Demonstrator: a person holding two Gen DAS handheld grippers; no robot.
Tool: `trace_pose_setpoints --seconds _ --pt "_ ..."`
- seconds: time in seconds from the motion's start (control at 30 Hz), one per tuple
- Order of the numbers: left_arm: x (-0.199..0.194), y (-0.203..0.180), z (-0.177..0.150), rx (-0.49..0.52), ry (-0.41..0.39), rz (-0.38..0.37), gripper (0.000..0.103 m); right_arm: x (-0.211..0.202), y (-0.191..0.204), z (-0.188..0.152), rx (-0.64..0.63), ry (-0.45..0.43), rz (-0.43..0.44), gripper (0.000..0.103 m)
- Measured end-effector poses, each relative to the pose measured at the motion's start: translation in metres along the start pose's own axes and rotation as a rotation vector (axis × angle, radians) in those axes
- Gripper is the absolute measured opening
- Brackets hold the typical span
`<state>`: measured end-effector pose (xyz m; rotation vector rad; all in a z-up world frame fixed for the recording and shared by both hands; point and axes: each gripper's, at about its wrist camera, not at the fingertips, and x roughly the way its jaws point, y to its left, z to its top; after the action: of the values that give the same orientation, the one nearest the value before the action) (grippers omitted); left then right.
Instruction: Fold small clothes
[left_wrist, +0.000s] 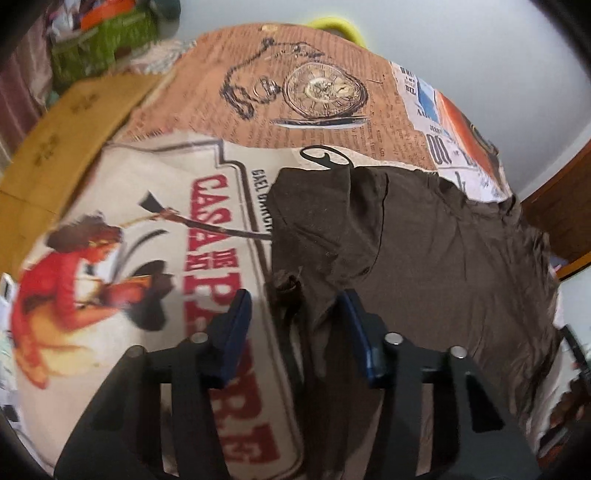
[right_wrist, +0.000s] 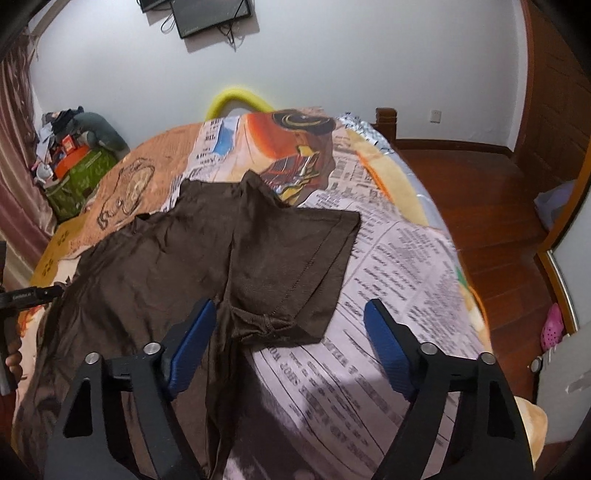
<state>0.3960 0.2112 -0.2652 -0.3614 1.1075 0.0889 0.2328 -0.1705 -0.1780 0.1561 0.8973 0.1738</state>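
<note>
Brown shirt (right_wrist: 155, 273) on printed bedspread (right_wrist: 399, 258), wood floor (right_wrist: 480, 206) rt.

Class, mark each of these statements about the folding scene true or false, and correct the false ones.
1. The shirt is dark brown. True.
2. The right gripper is clamped on a sleeve. False: its jaws stand wide apart, with the sleeve between and ahead of them.
3. The shirt lies on a printed bedspread. True.
4. The left gripper is shut. False: its blue fingers stand apart, over the shirt's edge.
5. The right sleeve lies spread flat on the bedspread. True.
6. The floor is carpeted. False: it is red-brown wood.
</note>
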Motion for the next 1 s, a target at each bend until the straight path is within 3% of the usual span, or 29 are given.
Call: trace_pose_setpoints --seconds 0.1,0.17,0.27,0.37,0.63,0.77,0.83,0.9,1.0 --pt "0.011 0.009 0.008 -0.065 0.015 -0.057 0.041 0.009 -0.002 0.003 -0.001 0.017 0.017 0.075" --pt "0.022 0.012 0.012 -0.083 0.046 -0.076 0.018 0.014 0.001 0.002 -0.01 0.026 0.018 0.075" --pt "0.023 0.018 0.014 -0.095 0.039 -0.096 0.015 0.021 0.0 -0.001 -0.028 0.04 0.003 0.073" --pt "0.011 0.018 0.012 -0.078 0.001 -0.059 0.015 0.024 0.001 -0.003 -0.038 0.04 -0.002 0.073" --pt "-0.05 -0.014 0.008 0.122 -0.198 0.094 0.015 0.027 0.0 -0.003 -0.056 0.048 -0.001 0.073" --pt "-0.075 -0.049 0.011 0.206 -0.258 0.058 0.014 0.028 0.002 -0.003 -0.061 0.049 -0.008 0.073" --pt "-0.08 -0.063 0.011 0.224 -0.237 -0.001 0.015 0.028 0.002 -0.002 -0.057 0.052 -0.006 0.073" --pt "-0.079 -0.069 0.008 0.215 -0.215 0.003 0.018 0.027 0.003 -0.003 -0.056 0.056 -0.008 0.073" --pt "-0.072 -0.057 0.003 0.149 -0.166 0.004 0.05 0.022 0.005 -0.003 -0.06 0.064 -0.011 0.073"
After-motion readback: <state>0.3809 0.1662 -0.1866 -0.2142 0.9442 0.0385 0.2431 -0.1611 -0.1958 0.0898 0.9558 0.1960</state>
